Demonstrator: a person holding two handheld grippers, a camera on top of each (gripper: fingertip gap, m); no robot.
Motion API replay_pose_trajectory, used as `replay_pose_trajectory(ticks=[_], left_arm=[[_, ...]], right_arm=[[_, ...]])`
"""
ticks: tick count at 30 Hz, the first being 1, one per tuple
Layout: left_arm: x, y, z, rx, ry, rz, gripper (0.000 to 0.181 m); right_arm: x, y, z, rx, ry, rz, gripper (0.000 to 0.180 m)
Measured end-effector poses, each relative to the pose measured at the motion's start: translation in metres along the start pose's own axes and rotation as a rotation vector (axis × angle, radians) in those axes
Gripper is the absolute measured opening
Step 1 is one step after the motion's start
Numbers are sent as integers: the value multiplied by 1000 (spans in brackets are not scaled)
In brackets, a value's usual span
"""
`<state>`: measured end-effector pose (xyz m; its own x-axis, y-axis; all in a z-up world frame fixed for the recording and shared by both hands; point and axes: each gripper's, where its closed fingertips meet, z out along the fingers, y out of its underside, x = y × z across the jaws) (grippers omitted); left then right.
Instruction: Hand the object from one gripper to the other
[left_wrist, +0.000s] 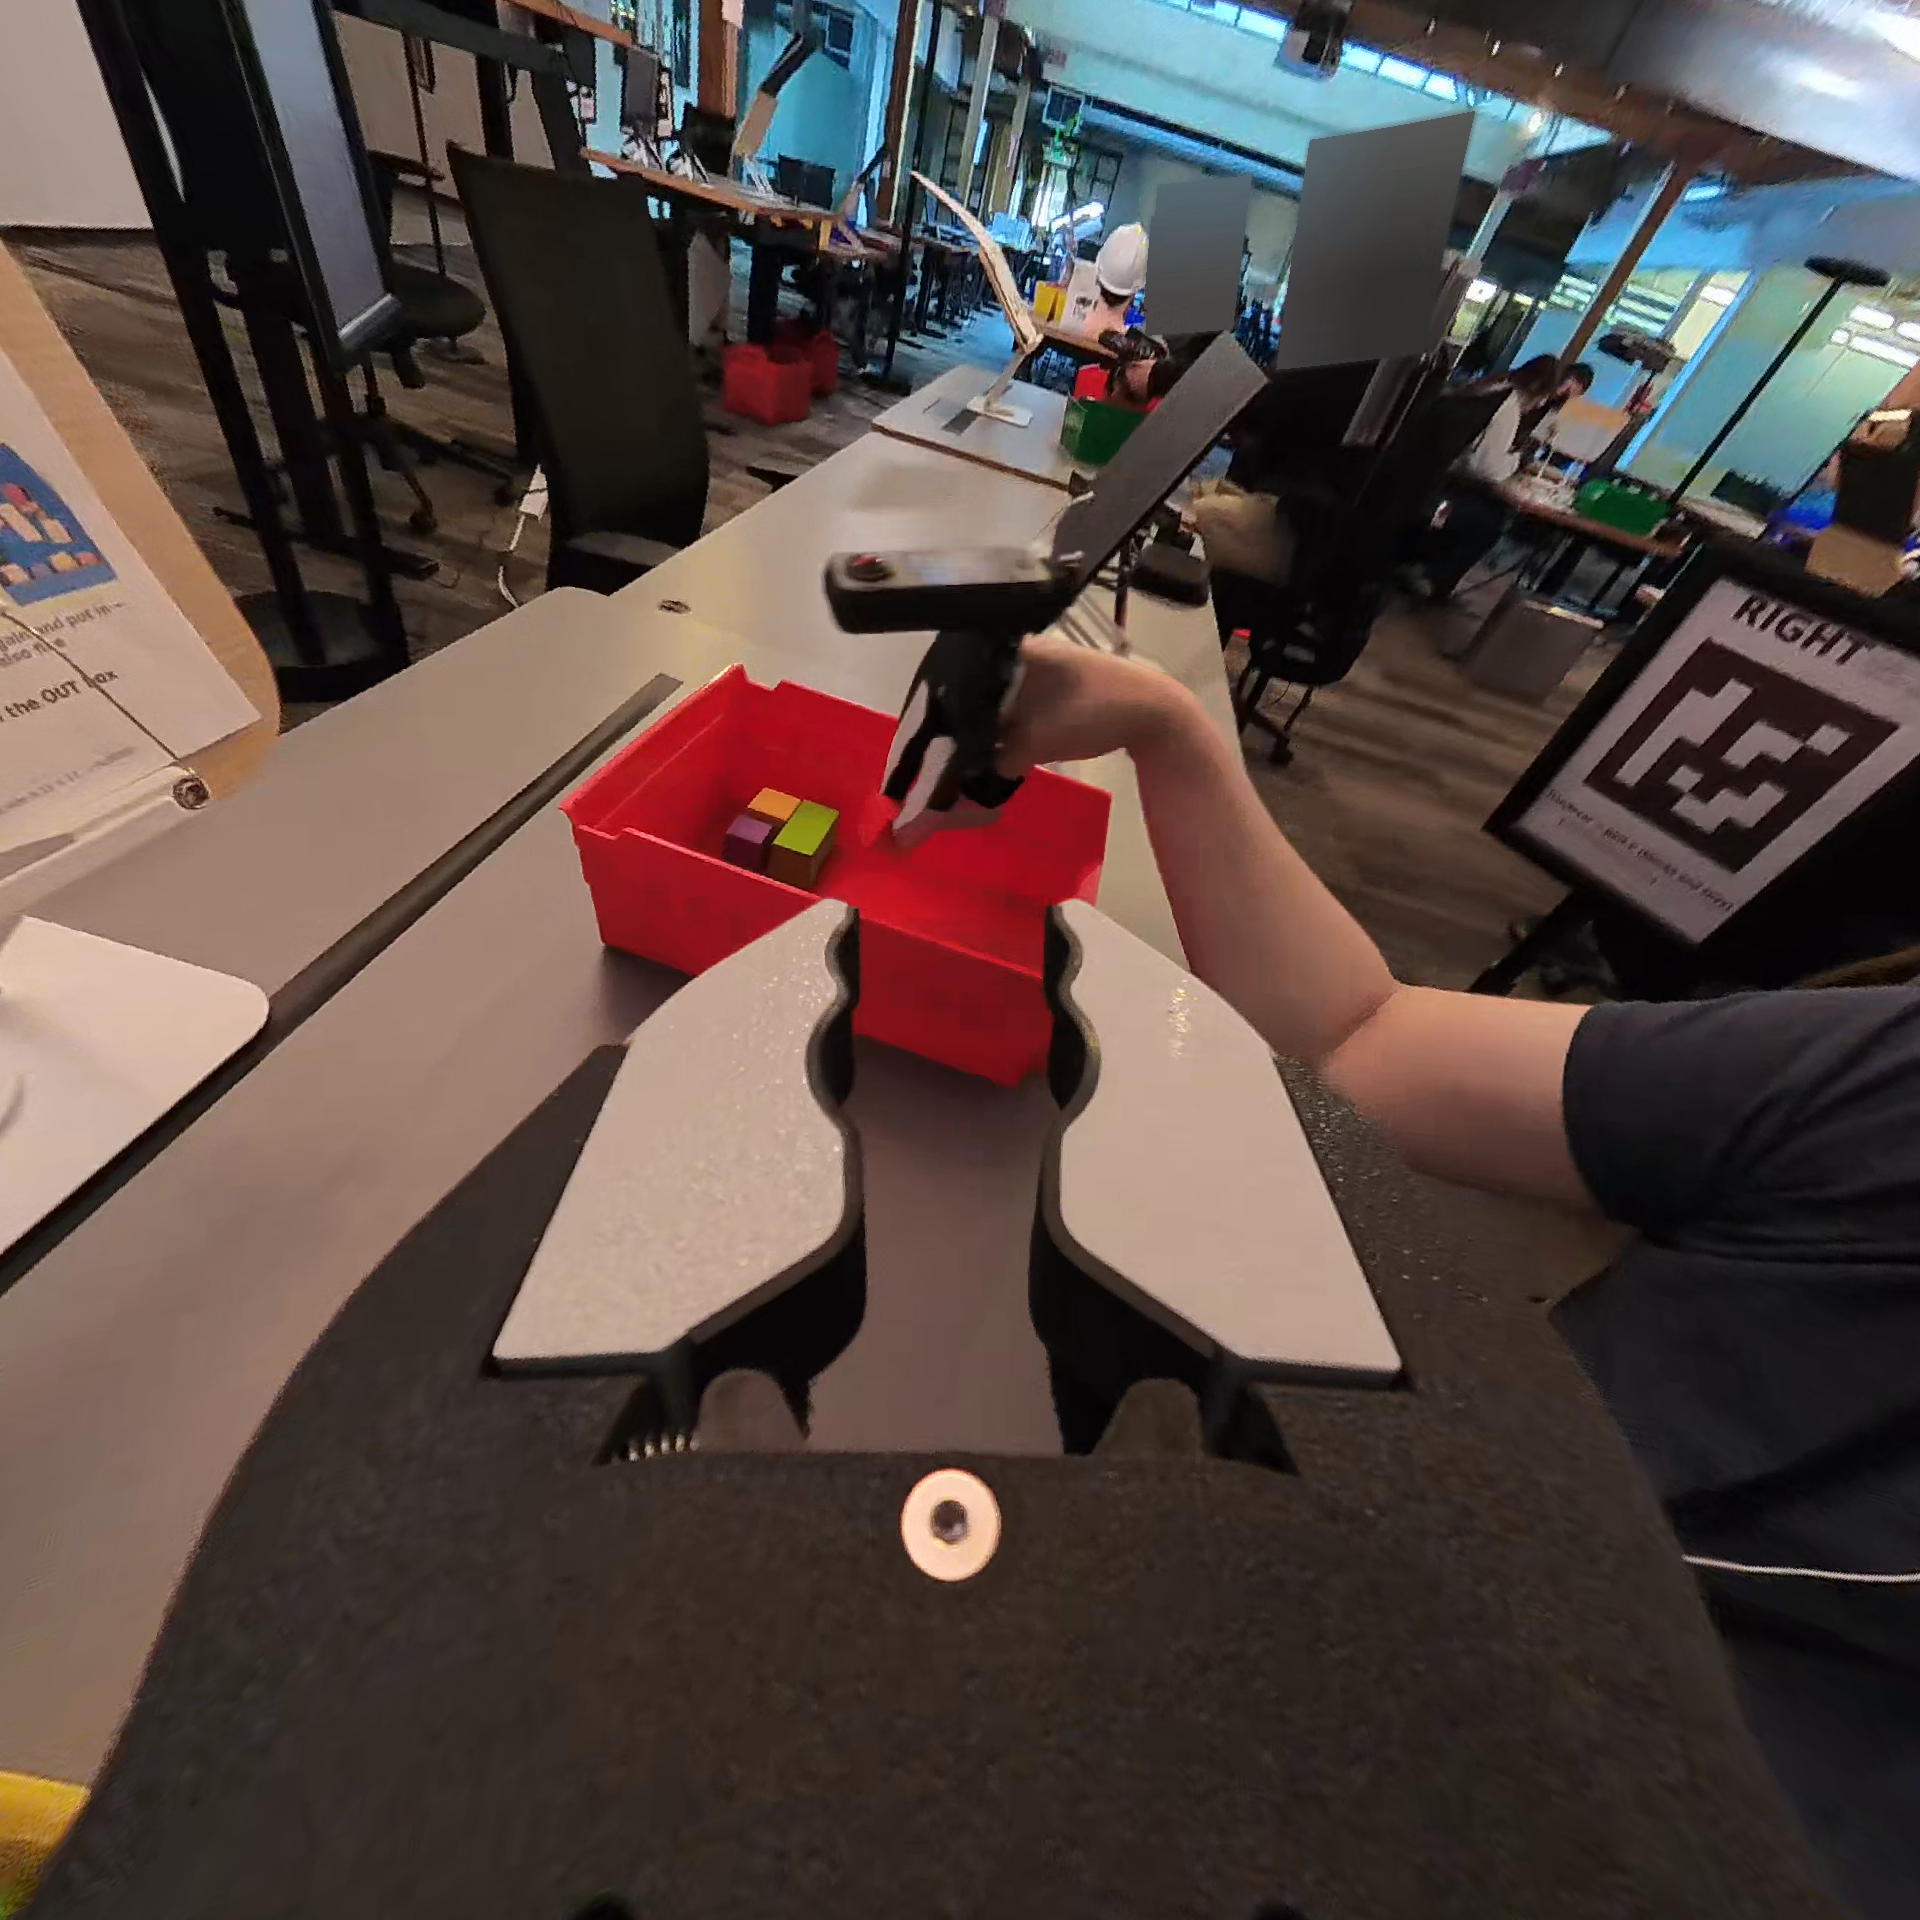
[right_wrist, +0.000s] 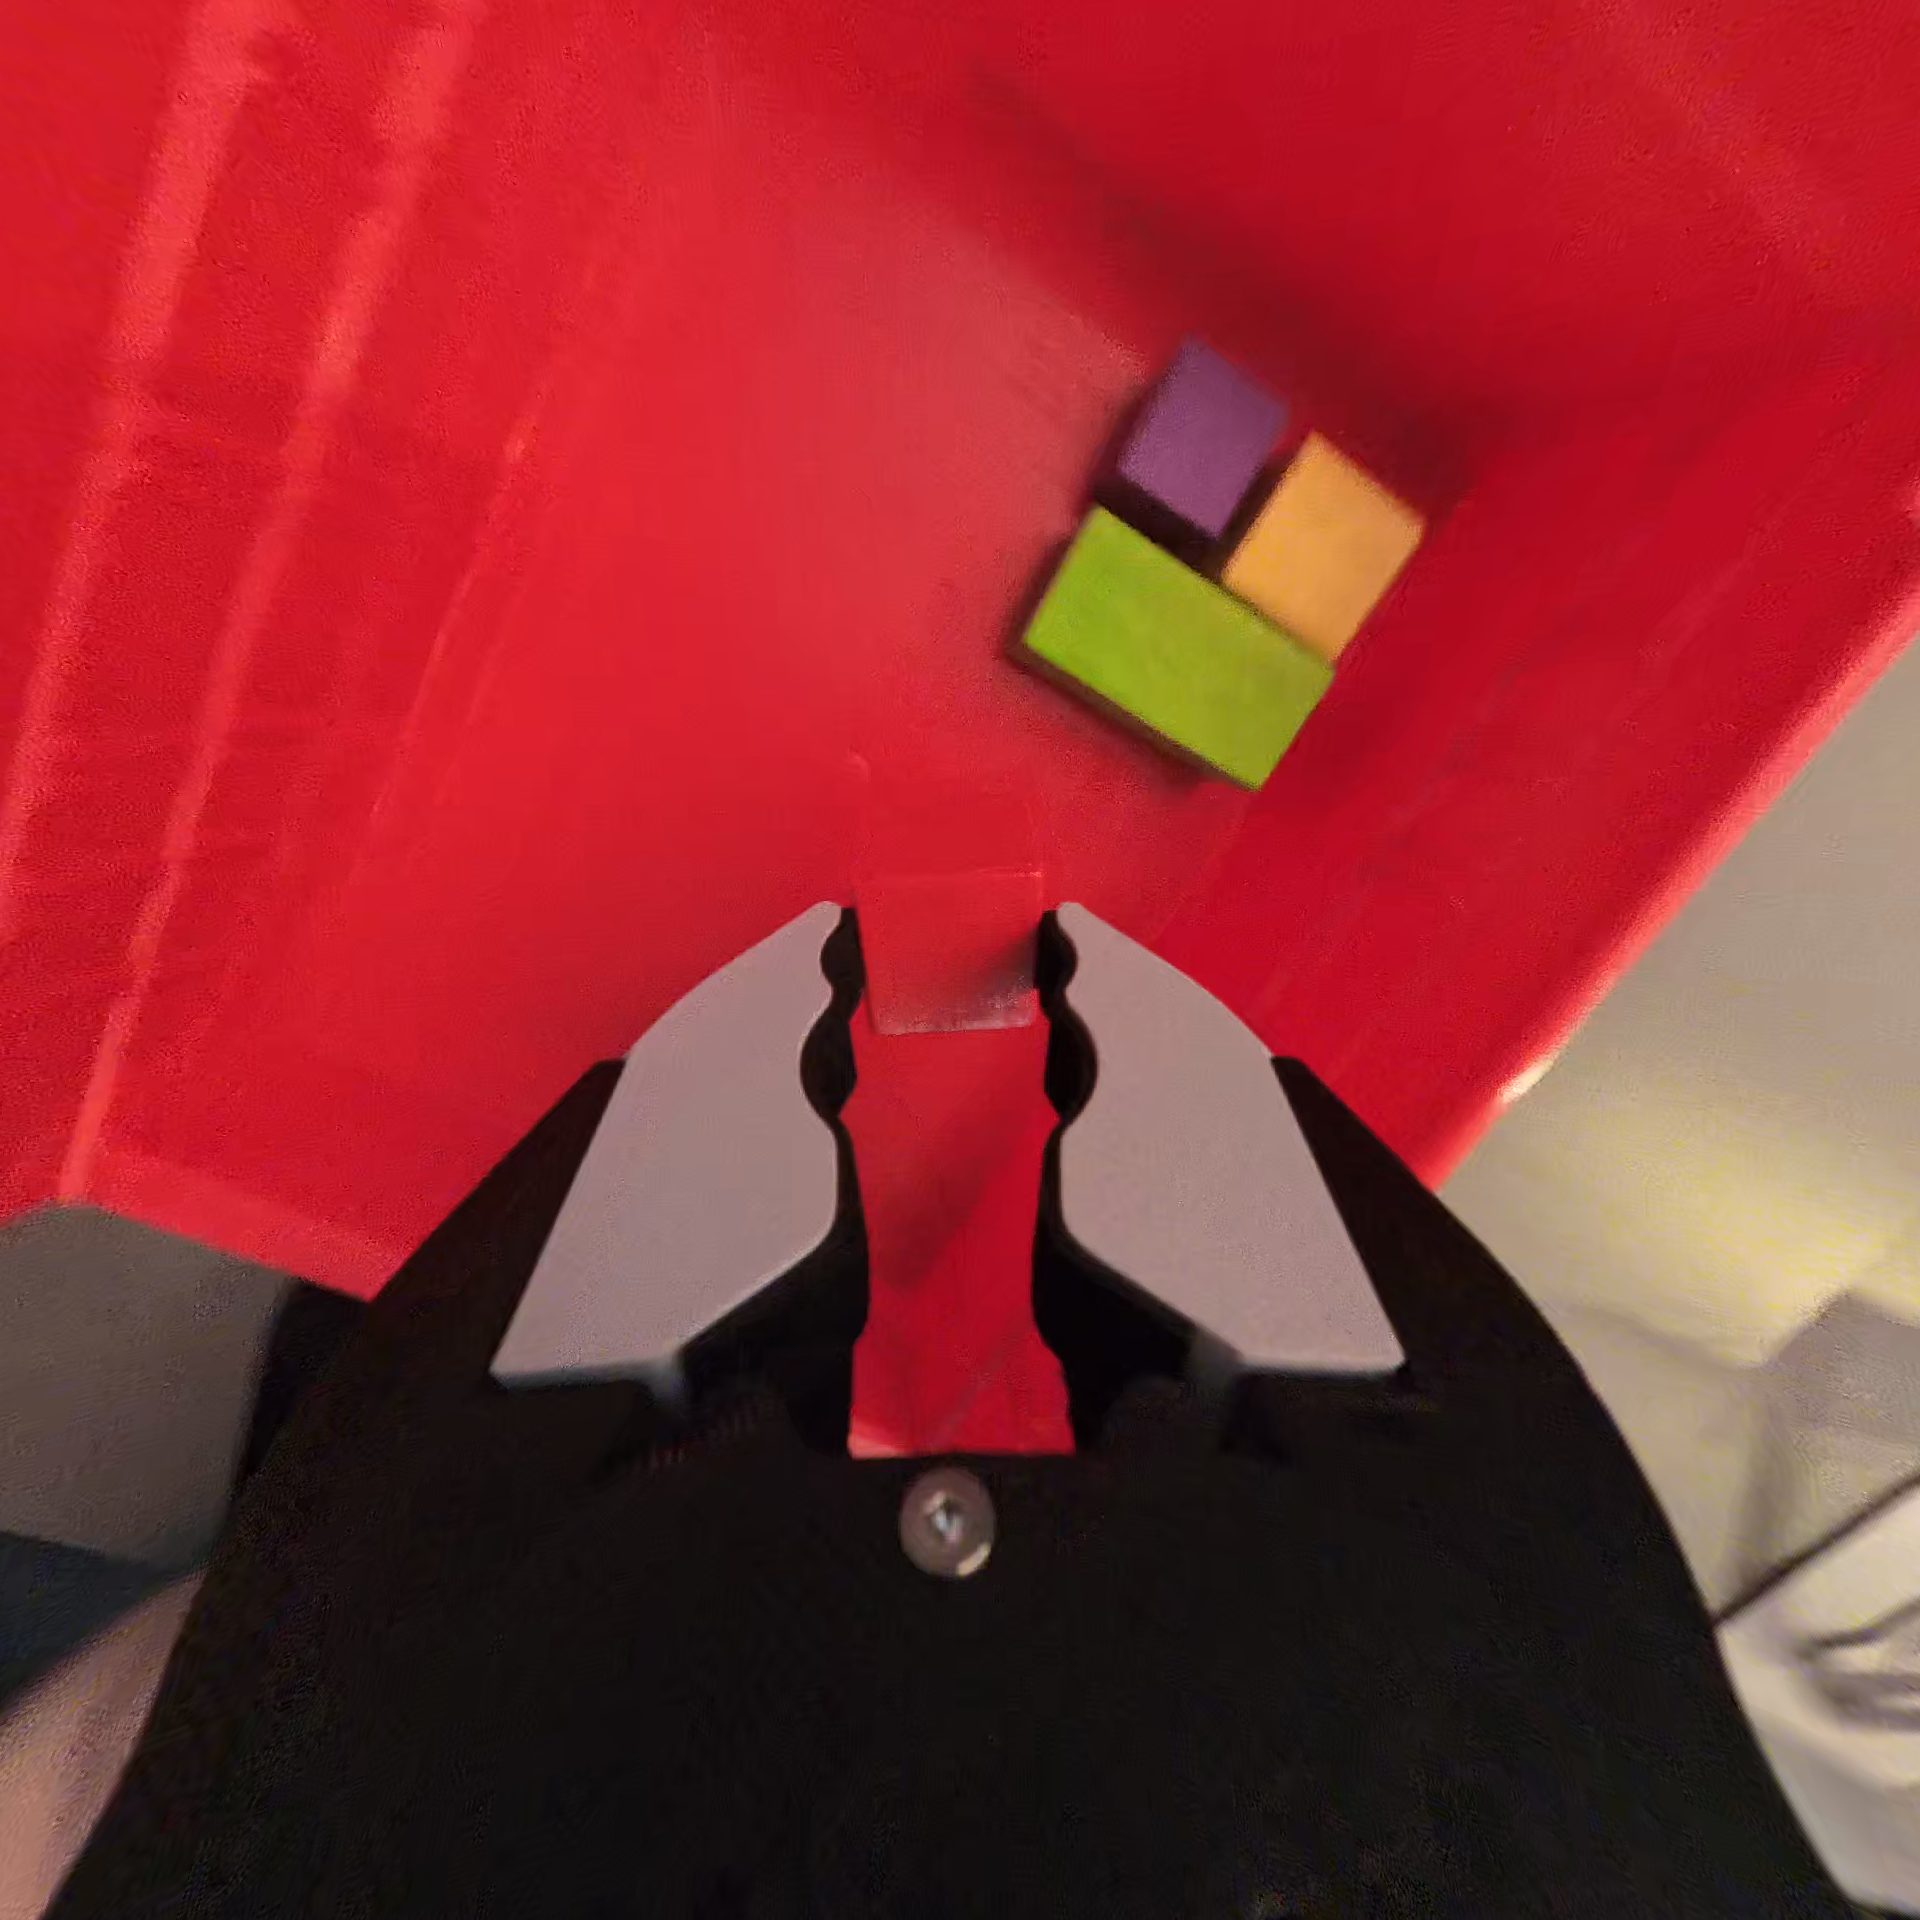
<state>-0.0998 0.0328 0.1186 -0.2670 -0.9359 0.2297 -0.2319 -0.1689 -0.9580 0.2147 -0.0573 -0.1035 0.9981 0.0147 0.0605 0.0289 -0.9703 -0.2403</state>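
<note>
One red bin (left_wrist: 935, 997) sits on the grey bench (left_wrist: 436, 935), and it is the only container within your reach. Inside it, three blocks are packed together and touching: one purple block (right_wrist: 1200, 436), one orange block (right_wrist: 1325, 540) and one longer green block (right_wrist: 1179, 644). They rest on the bin floor, to the left in the left wrist view and up and to the right in the right wrist view. Your right tongs (right_wrist: 948, 920) point down into the bin, with the jaws a modest gap apart. Between the fingertips there is a small, pale, see-through square against the red floor; the view is blurred, and you cannot tell whether the fingers (right_wrist: 727, 1122) touch it or what it is. The coloured blocks lie well clear of those tips, in neither tool's grasp. In the left wrist view, your right hand (left_wrist: 1081, 717) holds that tool over the right part of the bin, tips near the floor. Your left tongs (left_wrist: 951, 914) hang over the bench just short of the bin's near wall, with the jaws apart and nothing between them. One printed marker board (left_wrist: 1725, 769) stands off to the right, and one paper sheet (left_wrist: 62, 665) is clipped up at the left.
</note>
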Motion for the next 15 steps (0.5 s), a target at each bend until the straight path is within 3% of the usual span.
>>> replay_pose_trajectory(ticks=[3,15], left_arm=[[6,2,0,-25,2,17,32],[19,5,4,-58,25,44,31]], right_arm=[[14,13,20,-99,-15,183,34],[43,12,42,-160,185,293,34]])
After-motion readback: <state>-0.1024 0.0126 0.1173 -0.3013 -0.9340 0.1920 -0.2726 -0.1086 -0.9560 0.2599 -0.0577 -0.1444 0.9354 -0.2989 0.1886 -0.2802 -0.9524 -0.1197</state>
